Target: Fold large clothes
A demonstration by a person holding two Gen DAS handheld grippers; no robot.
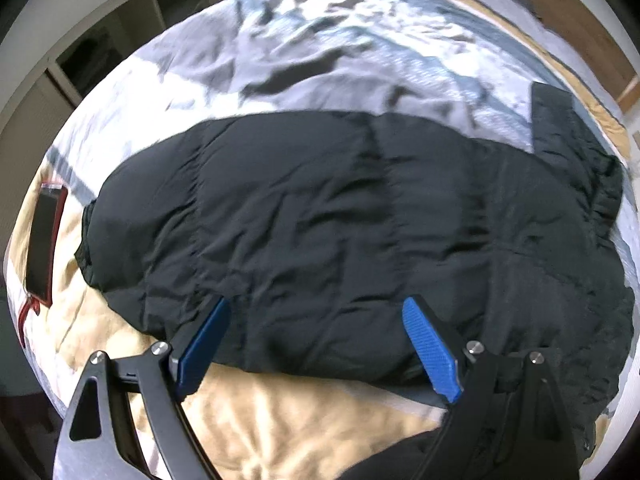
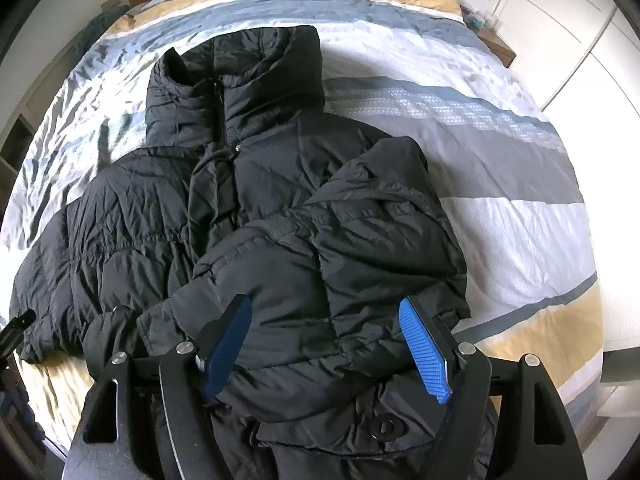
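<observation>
A bed (image 2: pixel 500 168) with a striped blue, grey, white and tan cover carries a black puffer jacket (image 2: pixel 248 184), which lies across the middle with its collar toward the headboard and one sleeve folded over its front. At the cover's edge lies a red-cased phone (image 1: pixel 44 240). The left gripper (image 1: pixel 316 312) hovers over the jacket's hem, jaws wide and empty. The right gripper (image 2: pixel 324 312) straddles the folded sleeve, jaws wide, not gripping.
</observation>
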